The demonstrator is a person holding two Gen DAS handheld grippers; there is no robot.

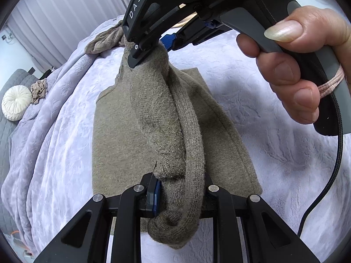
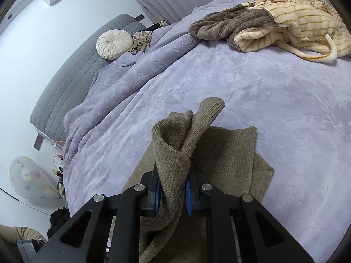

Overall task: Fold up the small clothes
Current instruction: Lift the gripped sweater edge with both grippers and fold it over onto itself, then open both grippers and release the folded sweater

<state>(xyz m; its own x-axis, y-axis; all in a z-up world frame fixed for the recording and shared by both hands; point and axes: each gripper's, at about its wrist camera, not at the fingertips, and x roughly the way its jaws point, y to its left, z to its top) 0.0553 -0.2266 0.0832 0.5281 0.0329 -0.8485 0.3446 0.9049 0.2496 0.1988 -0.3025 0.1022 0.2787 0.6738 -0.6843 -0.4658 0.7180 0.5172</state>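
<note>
A taupe knit garment (image 1: 122,131) lies spread on the lilac bedspread (image 1: 274,153). One long part of it, a sleeve (image 1: 188,131), is lifted off the flat body. My left gripper (image 1: 177,195) is shut on the sleeve's near end. My right gripper (image 1: 151,50), held by a hand, is shut on its far end, higher up. In the right wrist view my right gripper (image 2: 173,192) pinches a fold of the knit (image 2: 173,153), with the flat body (image 2: 230,160) lying below it.
A pile of cream striped and brown fleece clothes (image 2: 274,28) lies at the bed's far right. A round white cushion (image 2: 114,43) and a beige garment (image 2: 140,40) sit on a grey quilted sofa (image 2: 76,72). A crumpled beige cloth (image 1: 105,41) lies beyond the garment.
</note>
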